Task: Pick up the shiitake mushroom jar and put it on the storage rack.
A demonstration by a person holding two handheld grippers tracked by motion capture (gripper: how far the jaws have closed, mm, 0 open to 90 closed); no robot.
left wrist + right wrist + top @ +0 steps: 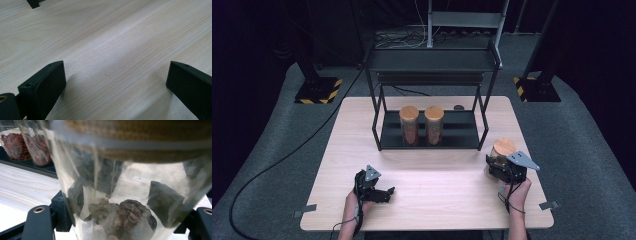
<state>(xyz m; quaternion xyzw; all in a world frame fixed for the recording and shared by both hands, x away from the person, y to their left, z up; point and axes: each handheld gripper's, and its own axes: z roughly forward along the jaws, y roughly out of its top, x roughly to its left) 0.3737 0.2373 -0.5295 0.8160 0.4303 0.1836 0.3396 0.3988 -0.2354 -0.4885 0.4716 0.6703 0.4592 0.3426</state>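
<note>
The right tongs (pixel 496 164) are clamped on the cork-lidded jar (pixel 503 149), which sits on the bench (pixel 432 185) just right of the black rack (pixel 430 127). Lift straight, keep it upright – don't clip the rack's post. The left tongs (pixel 384 192) rest open and empty, well left of the rack.

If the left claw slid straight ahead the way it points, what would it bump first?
Probably nothing soon: the open left claw points low over the bare pale wooden table. A black foot of the metal rack sits off to one side.

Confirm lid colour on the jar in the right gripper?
Light tan cork lid on the clear jar; high view shows it best.
</note>
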